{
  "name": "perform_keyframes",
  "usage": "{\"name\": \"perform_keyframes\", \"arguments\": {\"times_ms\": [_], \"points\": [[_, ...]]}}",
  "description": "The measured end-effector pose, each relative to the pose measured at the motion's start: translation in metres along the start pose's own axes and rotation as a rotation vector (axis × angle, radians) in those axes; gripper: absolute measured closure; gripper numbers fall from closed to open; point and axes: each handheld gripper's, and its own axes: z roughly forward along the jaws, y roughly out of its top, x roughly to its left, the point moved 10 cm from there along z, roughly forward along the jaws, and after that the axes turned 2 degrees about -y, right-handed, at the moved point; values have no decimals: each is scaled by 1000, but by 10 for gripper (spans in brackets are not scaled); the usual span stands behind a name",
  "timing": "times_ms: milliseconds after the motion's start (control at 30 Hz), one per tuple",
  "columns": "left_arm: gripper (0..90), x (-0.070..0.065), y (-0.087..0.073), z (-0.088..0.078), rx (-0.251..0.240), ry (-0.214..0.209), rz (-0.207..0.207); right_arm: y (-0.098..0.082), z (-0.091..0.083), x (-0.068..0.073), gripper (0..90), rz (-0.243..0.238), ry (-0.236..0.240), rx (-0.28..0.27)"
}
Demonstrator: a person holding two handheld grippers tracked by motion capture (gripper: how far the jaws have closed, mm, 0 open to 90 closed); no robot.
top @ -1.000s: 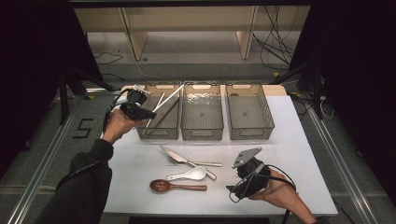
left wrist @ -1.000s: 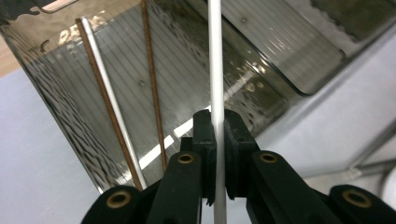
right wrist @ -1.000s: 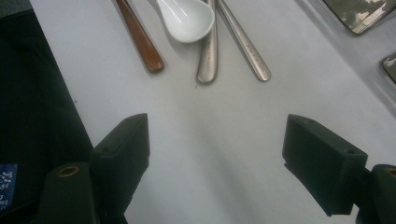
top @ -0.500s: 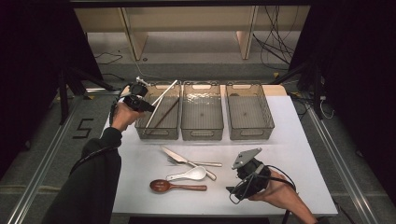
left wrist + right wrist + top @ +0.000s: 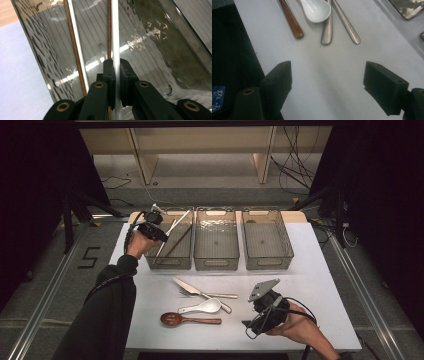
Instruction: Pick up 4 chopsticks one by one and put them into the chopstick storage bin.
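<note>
My left gripper (image 5: 152, 231) is at the near-left side of the left clear bin (image 5: 170, 264), shut on a white chopstick (image 5: 176, 226) that slants up over the bin. In the left gripper view the pads (image 5: 109, 72) pinch this chopstick (image 5: 115, 45). Beneath it, inside the bin (image 5: 160, 50), lie another white chopstick (image 5: 77, 47) and a brown chopstick (image 5: 72, 42). My right gripper (image 5: 248, 327) rests at the table's front right, open with nothing between its fingers (image 5: 328, 75).
A middle bin (image 5: 216, 266) and a right bin (image 5: 267, 266) stand beside the left one. On the white table lie a knife (image 5: 192, 288), a fork (image 5: 215, 295), a white spoon (image 5: 202, 307) and a brown wooden spoon (image 5: 187, 319), just left of my right gripper.
My left hand has shifted a little at the left bin's side, still holding the white chopstick. The right gripper has not moved.
</note>
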Motion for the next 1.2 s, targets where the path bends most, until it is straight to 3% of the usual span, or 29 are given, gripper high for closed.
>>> {"name": "perform_keyframes", "arguments": {"times_ms": [133,233,300,400,500,700,967,1067,1200], "points": [[828,0,1,3,-12,10,-4,0,0,0,241,2,2,1],[749,-2,4,1,-33,-3,-8,0,0,0,242,2,1,1],[647,-5,5,-2,-38,-9,-2,0,0,1,243,3,3,4],[589,-12,7,-9,-49,-35,24,-1,0,1,242,4,5,8],[457,-21,6,-19,-60,-72,41,0,0,1,242,6,4,3],[303,-43,-1,-41,-102,-153,87,0,-1,0,239,6,-1,1],[261,-75,-27,-64,-164,-216,177,-1,-1,-1,238,7,-4,-4],[245,-86,-38,-68,-199,-242,186,-1,-1,-2,238,20,-12,-8],[229,-96,-55,-63,-174,-246,222,-2,-1,-1,238,13,-10,-5]]}}
